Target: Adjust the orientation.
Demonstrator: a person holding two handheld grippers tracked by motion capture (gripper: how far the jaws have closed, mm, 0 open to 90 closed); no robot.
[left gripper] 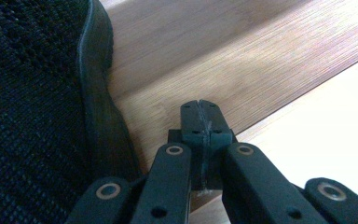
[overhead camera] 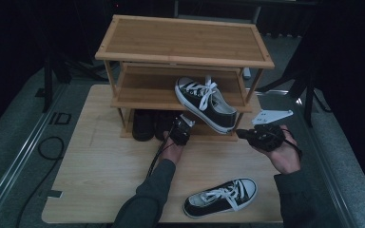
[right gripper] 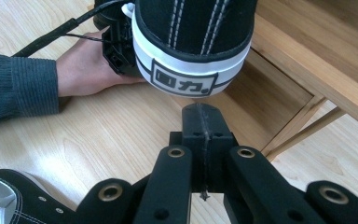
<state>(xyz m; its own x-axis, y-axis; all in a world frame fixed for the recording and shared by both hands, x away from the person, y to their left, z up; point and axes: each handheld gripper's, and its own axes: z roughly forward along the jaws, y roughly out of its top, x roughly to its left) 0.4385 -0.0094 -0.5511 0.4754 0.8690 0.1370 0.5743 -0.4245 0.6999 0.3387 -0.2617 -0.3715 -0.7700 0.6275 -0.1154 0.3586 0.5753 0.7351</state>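
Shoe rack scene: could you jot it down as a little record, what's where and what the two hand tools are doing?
rack: bamboo shoe rack on the table
middle shelf: black-and-white sneaker, heel overhanging the front edge
bottom shelf: dark shoes
table front: second sneaker
left gripper: shut, empty, beside a dark shoe
right gripper: shut, empty, below the overhanging heel

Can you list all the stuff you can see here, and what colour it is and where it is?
Three-tier bamboo shoe rack: one, light brown, at the table's far side.
Black canvas sneakers with white laces: two; one on the middle shelf, its heel sticking out over the edge; one on the table's near edge.
Dark mesh shoes: a pair, it seems, black, bottom shelf.
Pale wooden table: one, under everything.
Left gripper: black, jaws shut, at the bottom shelf beside the dark shoes.
Right gripper: black, jaws shut, just behind the shelved sneaker's heel.
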